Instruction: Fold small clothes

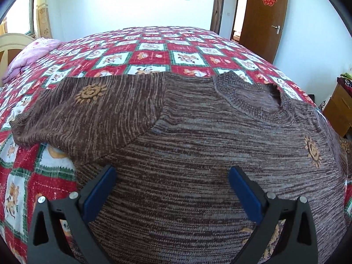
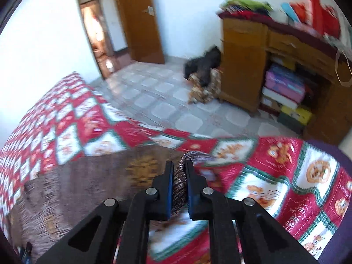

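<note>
Plainly, one brown sweater — left gripper spread wide above it, right gripper clamping its cuff.

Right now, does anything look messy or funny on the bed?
A little. The brown sweater lies flat, but its sleeve sticks out sideways, unfolded. The right tongs pinch a bunched-up bit of it. Nothing looks torn.

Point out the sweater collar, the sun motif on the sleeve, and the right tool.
collar (image 1: 253,107): left wrist view, ribbed front rim.
sun motif (image 1: 90,92): left wrist view, its centre.
right tool (image 2: 178,177): right wrist view, between fingertips, on pinched knit.
</note>
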Motion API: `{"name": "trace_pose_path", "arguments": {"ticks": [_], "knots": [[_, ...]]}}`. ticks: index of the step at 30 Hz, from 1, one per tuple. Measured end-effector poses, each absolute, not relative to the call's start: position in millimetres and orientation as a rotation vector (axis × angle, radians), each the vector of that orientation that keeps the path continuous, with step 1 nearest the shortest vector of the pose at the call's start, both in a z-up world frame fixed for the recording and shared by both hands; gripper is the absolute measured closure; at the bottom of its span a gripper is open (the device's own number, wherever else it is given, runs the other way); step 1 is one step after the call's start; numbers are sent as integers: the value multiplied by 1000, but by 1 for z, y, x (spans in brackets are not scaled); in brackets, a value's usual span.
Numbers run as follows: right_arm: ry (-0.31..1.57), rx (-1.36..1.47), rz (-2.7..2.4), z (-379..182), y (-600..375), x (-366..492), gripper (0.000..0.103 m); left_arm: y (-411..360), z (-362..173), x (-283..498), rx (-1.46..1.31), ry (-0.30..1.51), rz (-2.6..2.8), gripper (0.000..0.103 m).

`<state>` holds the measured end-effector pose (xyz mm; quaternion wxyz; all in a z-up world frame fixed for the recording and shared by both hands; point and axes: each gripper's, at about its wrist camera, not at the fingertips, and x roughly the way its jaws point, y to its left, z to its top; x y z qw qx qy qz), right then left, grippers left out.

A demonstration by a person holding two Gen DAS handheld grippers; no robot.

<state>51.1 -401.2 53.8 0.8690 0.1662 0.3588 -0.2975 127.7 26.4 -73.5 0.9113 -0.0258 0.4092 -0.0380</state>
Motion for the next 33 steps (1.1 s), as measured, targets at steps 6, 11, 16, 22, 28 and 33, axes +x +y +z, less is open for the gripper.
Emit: {"name": "trace_pose_path", "arguments": {"ticks": [6, 11, 16, 22, 28, 33], "knots": [[721, 264, -393, 80, -297, 91, 93, 29, -74, 126, -67, 831, -90, 0], [754, 229, -205, 57, -204, 124, 93, 30, -74, 125, -71, 827, -94, 0], [839, 230, -60, 7, -131, 153, 93, 31, -73, 124, -84, 820, -101, 0], [924, 265, 38, -43, -106, 161, 93, 32, -73, 125, -90, 813, -107, 0], [1004, 460, 244, -67, -108, 169, 90, 32, -74, 124, -90, 811, -109, 0], [865, 527, 264, -36, -129, 150, 78, 31, -74, 124, -88, 811, -108, 0]]}}
